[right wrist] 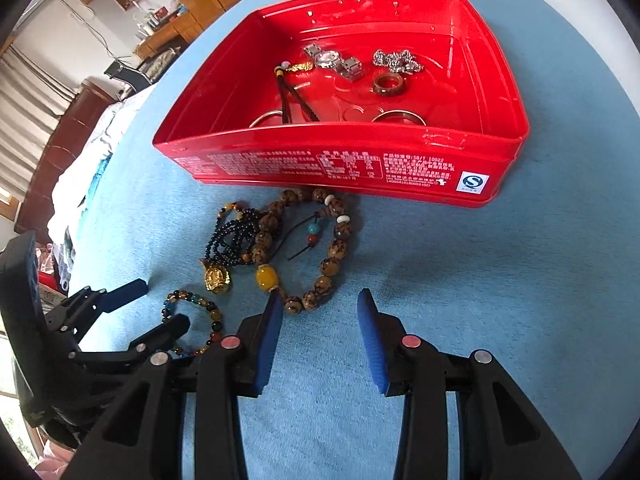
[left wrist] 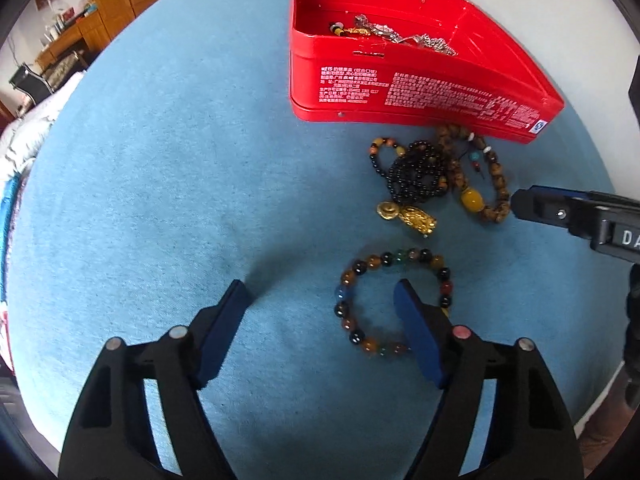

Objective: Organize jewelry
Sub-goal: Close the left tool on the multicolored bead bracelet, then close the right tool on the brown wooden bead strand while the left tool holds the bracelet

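Blue cloth [left wrist: 160, 160] covers the table, and a red tin [left wrist: 400, 92] sits on it at about one o'clock in the left wrist view, already holding a watch [right wrist: 330, 60], a chain [right wrist: 398, 60] and rings. Just below the tin, touching its near wall, lies a heap of bead strings [left wrist: 436, 176] with a gold pendant [left wrist: 418, 220]. A multicoloured bead bracelet [left wrist: 360, 272] lies apart from the heap, at six o'clock of it. The left gripper [left wrist: 324, 300] stands with jaws apart, one finger inside the bracelet's loop, pressing nothing. The right gripper [right wrist: 316, 312] hangs at four o'clock of the heap, jaws apart and empty.
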Demonstrator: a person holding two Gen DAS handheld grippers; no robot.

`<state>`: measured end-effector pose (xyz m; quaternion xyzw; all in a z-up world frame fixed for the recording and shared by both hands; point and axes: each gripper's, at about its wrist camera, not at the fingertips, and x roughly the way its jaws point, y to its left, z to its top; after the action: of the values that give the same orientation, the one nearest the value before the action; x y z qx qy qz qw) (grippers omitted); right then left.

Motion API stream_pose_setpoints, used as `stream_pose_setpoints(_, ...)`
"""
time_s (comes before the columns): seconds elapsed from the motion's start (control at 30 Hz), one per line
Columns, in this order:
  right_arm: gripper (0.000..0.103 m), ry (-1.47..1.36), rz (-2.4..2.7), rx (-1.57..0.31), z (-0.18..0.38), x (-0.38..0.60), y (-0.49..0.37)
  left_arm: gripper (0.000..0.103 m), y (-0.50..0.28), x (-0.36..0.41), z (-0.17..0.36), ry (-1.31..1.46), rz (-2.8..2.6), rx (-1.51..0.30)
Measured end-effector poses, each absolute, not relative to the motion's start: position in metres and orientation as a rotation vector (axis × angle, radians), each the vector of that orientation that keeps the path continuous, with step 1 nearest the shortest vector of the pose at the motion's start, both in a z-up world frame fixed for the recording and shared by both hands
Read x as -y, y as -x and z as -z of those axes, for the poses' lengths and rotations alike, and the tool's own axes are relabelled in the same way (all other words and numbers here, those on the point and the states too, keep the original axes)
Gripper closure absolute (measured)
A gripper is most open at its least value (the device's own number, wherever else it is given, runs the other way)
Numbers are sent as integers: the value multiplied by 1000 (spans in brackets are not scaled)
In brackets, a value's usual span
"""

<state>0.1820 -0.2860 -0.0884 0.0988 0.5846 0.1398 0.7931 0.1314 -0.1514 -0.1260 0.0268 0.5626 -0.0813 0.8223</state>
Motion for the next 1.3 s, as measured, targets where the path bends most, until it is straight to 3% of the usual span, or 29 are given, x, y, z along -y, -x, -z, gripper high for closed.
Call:
stream_pose_setpoints(0.13,64,-220,-289,-1256,88,289,-185,45,-134,152,124,-75,174,-1194)
stream_pose_setpoints(0.2,64,-230,-291,-1258,89,290,-188,56,-136,152,122,-75,168,-1186)
stream_pose_setpoints(0.27,64,-242,-293,-1264,91,291,-191,74,-139,150,120,-68,163,-1182)
stream_pose_setpoints(0.4,64,-252,-290,-1273,95,292,-197,95,-151,141,120,-44,145,-1183)
stream_pose_setpoints(0.8,76,-171,-269,-1271,106,278,-209,96,-173,139,124,-2,147,-1171)
stream_pose_setpoints(0.93,86,-116,-242,-1258,106,272,-211,96,-175,140,124,5,148,-1169)
stream_pose_setpoints(1.3,89,-188,-296,-1238,95,288,-191,97,-166,123,116,89,172,-1157)
